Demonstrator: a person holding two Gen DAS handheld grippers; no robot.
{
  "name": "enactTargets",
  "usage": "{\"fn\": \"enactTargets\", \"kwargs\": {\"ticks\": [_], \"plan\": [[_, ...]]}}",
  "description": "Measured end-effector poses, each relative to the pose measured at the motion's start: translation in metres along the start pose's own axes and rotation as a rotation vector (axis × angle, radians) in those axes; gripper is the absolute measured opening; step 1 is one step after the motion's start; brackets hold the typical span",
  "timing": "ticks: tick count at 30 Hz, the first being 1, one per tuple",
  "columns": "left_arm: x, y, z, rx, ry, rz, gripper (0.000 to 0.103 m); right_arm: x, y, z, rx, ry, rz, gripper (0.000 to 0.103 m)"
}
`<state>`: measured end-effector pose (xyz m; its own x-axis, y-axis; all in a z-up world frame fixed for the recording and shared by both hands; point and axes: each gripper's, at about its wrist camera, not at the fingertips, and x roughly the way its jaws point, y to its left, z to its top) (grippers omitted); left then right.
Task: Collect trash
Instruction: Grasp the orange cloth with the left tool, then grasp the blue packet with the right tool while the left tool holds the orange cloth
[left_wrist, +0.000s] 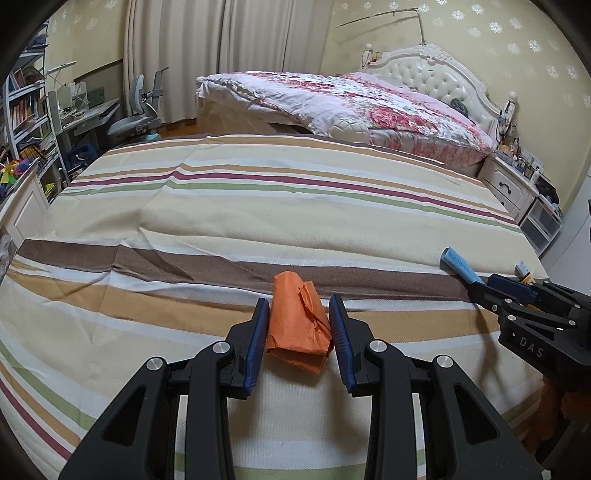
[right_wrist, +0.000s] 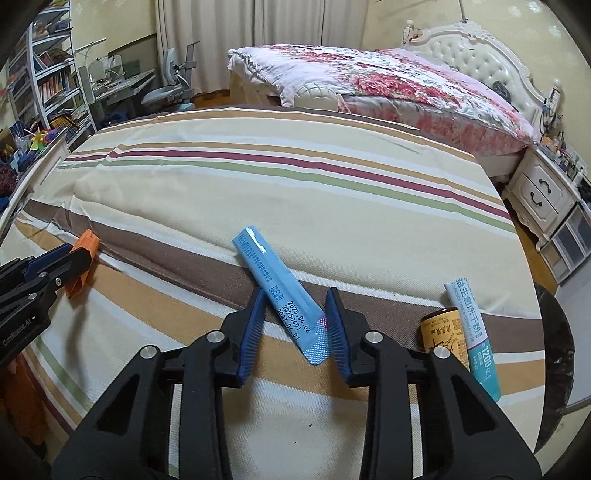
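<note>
A folded orange paper (left_wrist: 299, 325) lies on the striped bedsheet (left_wrist: 258, 206), and my left gripper (left_wrist: 299, 300) is shut on it, one blue pad against each side. The right wrist view shows a long light-blue sachet (right_wrist: 275, 280) lying slantwise on the sheet. My right gripper (right_wrist: 296, 290) is shut on its lower end. To the right of that gripper stand a small amber bottle (right_wrist: 441, 332) and a white-and-teal sachet (right_wrist: 474, 332). Each gripper also appears at the edge of the other's view: the right gripper (left_wrist: 480, 286) and the left gripper (right_wrist: 79, 254).
Beyond the striped bed stands a second bed with a floral quilt (left_wrist: 351, 99) and a white headboard. A white nightstand (right_wrist: 543, 192) is on the right. A desk, a grey chair (left_wrist: 136, 118) and bookshelves fill the far left. A dark curved object (right_wrist: 557, 350) is at the bed's right edge.
</note>
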<state>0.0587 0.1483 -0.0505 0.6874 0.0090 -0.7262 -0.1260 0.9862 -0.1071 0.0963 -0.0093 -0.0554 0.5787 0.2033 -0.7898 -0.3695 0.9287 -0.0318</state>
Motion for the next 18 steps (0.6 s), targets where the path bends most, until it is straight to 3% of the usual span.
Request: {"fn": "enactTargets", "kwargs": {"ticks": [5,8,18], "plan": [[0.001,0.0,0.002,0.0,-0.002,0.001,0.034,-0.003,0.002,-0.003,-0.002,0.001,0.005,0.024],[-0.001,-0.002,0.002,0.003,-0.005,-0.002,0.034,-0.009,0.003,-0.006,0.004,-0.01,0.012,0.016],[-0.005,-0.016,-0.003,0.034,-0.007,-0.027,0.034,-0.021,-0.002,-0.02,0.028,0.0,0.037,0.016]]}}
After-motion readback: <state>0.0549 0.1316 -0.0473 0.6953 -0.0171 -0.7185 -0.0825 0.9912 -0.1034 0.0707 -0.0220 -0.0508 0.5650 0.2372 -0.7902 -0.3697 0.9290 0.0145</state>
